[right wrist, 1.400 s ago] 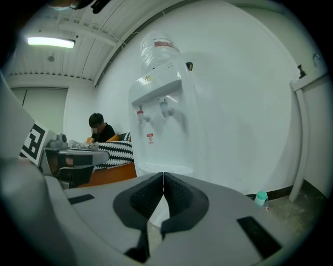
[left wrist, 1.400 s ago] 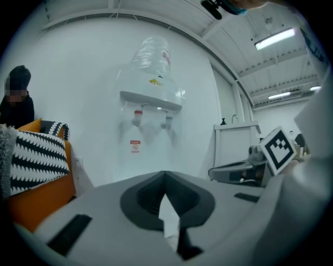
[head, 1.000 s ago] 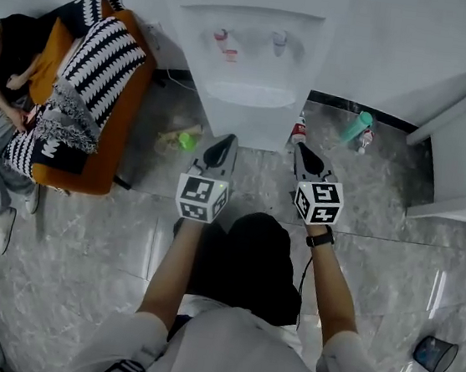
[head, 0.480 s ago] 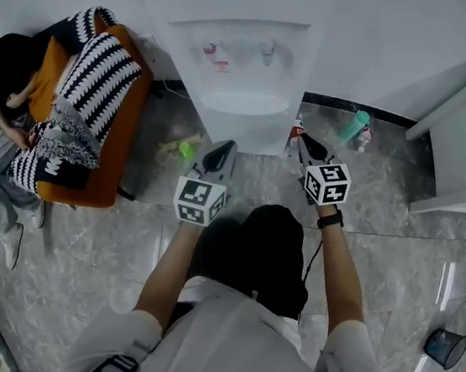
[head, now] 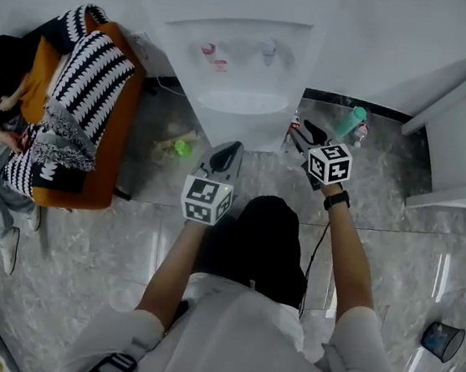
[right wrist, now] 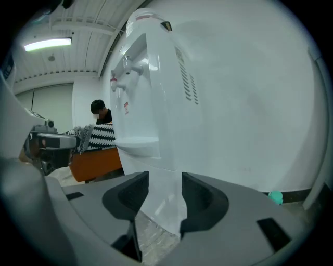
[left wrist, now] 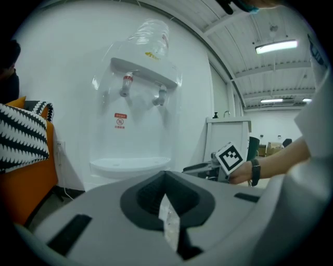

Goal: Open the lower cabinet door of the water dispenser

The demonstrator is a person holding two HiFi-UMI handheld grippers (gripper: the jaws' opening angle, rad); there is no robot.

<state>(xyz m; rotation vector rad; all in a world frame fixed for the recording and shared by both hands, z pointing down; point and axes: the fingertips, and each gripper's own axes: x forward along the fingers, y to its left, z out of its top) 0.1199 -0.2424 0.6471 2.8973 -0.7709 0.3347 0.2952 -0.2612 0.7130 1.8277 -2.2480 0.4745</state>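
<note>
My left gripper [head: 229, 149] has its jaws together on nothing. My right gripper [head: 304, 132] has just been opening: its jaws stand apart, and its own view shows the water dispenser's [head: 232, 54] lower right corner framed in the gap, though I cannot tell whether the pads touch it. The lower cabinet door [head: 238, 133] faces me between both grippers, steeply foreshortened from the head view. Grey marble floor [head: 428, 247] runs underneath, with an orange sofa [head: 106, 153] to the left and a green bottle [head: 352, 120] by the wall. Only the left gripper view shows the taps [left wrist: 126, 83] head-on, and only the right one shows the side vents [right wrist: 188, 78].
</note>
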